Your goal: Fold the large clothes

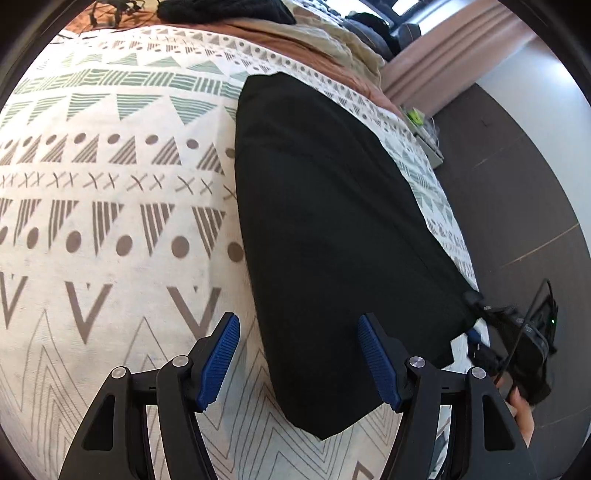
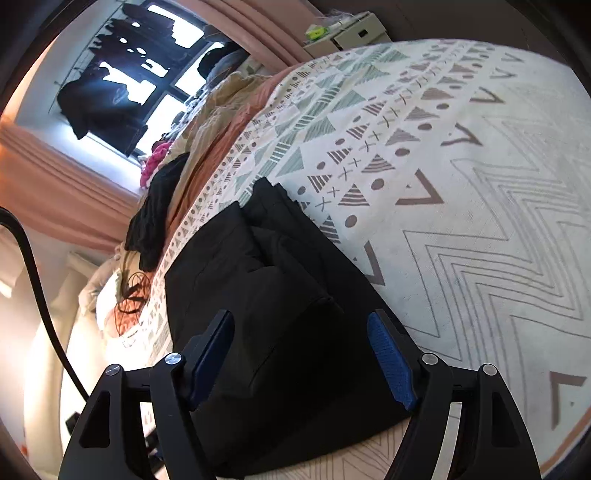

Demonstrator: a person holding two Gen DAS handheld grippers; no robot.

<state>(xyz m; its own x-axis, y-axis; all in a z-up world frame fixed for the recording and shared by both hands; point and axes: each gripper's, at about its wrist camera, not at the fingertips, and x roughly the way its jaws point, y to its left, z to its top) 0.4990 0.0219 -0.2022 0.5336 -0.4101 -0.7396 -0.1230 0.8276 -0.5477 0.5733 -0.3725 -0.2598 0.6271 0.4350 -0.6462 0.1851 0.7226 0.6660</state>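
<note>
**Kid:** Where are the big black clothes?

**Helper:** The black garment (image 1: 325,236) lies flat on the patterned bedspread (image 1: 110,206). The left camera shows it as one long, smooth dark shape. It runs from close by the tool up toward the far end of the bed. The right camera shows the black garment (image 2: 266,295) with layers on top of each other, so part of it looks folded.

**Kid:** What is the left tool doing?

**Helper:** The left gripper (image 1: 299,360) is over the near end of the black garment. Its two blue pads (image 1: 218,362) stand apart. One pad is over the bedspread just beside the cloth, and the other is over the cloth. They are not pinching anything.

**Kid:** And the right one?

**Helper:** The right gripper (image 2: 301,360) is over the black garment too. Its pads (image 2: 391,365) are also apart, with dark cloth showing between them. I see no pad pressing on the cloth.

**Kid:** Can you see it from the other side?

**Helper:** Yes. In the left camera the right gripper (image 1: 517,339) sits at the near corner of the black garment, with a hand (image 1: 524,413) holding it. It is blurry there.

**Kid:** What else is near the black garment?

**Helper:** Past its far end there is a tan blanket (image 1: 332,40) and a dark knit thing (image 1: 221,11). Beside the bed is a dark floor (image 1: 517,184).
</note>
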